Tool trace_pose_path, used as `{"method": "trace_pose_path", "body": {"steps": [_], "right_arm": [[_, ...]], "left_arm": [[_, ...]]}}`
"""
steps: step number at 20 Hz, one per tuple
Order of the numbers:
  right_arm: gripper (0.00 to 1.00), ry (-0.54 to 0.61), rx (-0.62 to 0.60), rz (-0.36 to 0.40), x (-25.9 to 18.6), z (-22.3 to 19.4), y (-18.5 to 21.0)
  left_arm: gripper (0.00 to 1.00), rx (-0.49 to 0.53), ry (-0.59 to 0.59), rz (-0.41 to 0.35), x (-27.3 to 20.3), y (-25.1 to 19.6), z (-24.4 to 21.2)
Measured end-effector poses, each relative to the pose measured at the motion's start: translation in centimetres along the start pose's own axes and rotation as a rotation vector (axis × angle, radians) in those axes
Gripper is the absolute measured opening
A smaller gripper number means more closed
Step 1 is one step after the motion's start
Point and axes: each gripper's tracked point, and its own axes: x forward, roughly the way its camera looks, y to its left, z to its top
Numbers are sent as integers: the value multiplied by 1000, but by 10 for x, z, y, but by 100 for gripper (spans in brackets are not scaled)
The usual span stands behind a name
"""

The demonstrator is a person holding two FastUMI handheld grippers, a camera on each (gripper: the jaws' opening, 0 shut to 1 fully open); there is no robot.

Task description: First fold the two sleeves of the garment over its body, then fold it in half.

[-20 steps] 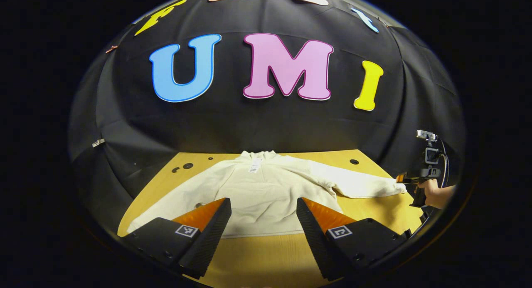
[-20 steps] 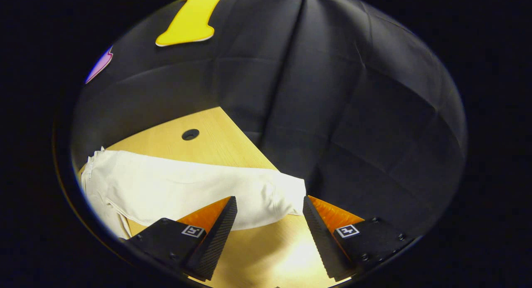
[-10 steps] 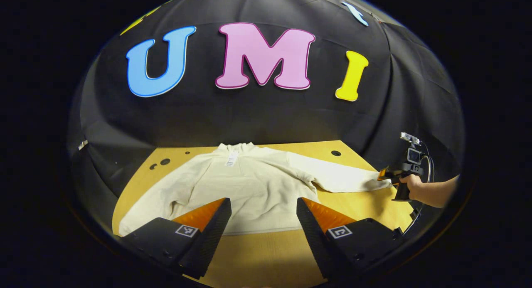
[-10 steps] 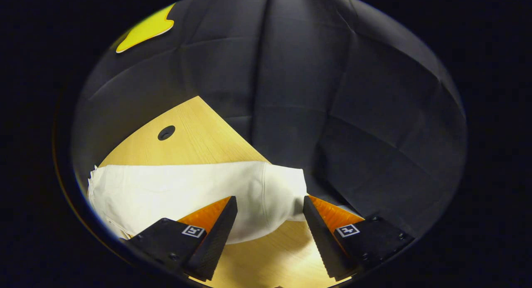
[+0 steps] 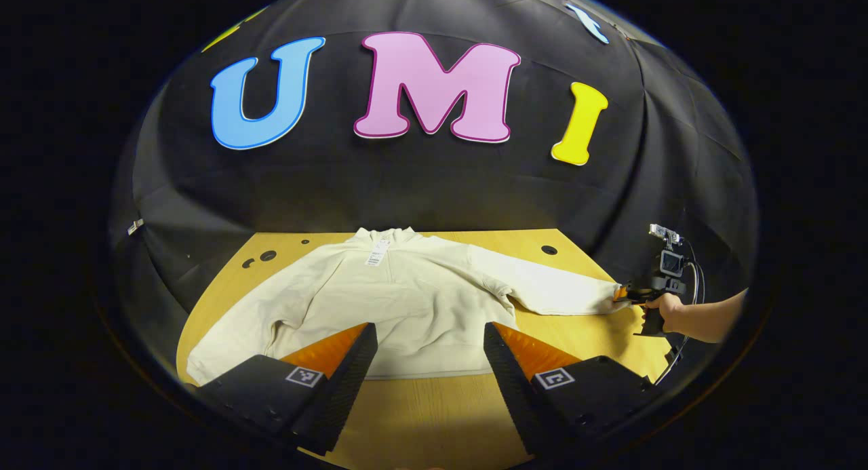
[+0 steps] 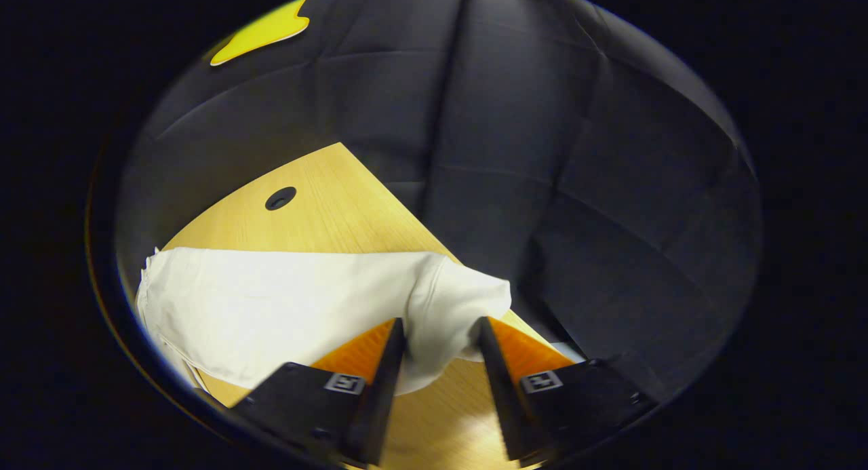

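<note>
The wooden table carries the cream garment spread flat, collar toward twelve o'clock. My left gripper hangs wide apart above its hem. At three o'clock my right gripper has narrowed around the sleeve cuff, pinching it.

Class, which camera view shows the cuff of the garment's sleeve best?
The right gripper view: the cuff sits close up between the right claw's fingers. In the left gripper view it is a small far-off tip.
</note>
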Motion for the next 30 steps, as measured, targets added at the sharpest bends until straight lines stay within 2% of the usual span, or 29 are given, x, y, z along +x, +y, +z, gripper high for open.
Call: {"method": "trace_pose_path", "body": {"steps": [1, 3, 4, 5, 8, 11, 13, 17, 23, 26, 30], "right_arm": [[68, -4, -12, 25, 0, 0, 6], [42, -3, -29, 14, 1, 0, 9], [21, 5, -24, 13, 0, -1, 10], [20, 12, -15, 22, 1, -2, 12], [8, 24, 33, 48, -3, -1, 14], [8, 41, 34, 53, -8, 0, 17], [8, 6, 13, 61, -18, 12, 25], [7, -66, -24, 139, -58, 43, 63], [7, -206, -205, 233, -120, 102, 134], [7, -241, -201, 297, -142, 120, 177], [7, -249, -231, 383, -165, 116, 237]], "left_arm": [[97, -18, 11, -15, -1, -4, -3], [98, -35, 17, -16, -3, -3, -4], [97, -33, 17, -7, -4, -1, -4], [97, -36, 16, 2, -6, 2, -3], [97, -65, 12, 25, -10, 11, -1], [97, -83, 14, 39, -11, 21, 0], [97, -95, 5, 43, -13, 27, 2], [97, -120, 0, 57, -16, 41, 2], [97, -103, -28, 77, -31, 67, 3], [97, -111, -14, 88, -38, 82, -9], [97, -150, -5, 130, -50, 107, -26]]}}
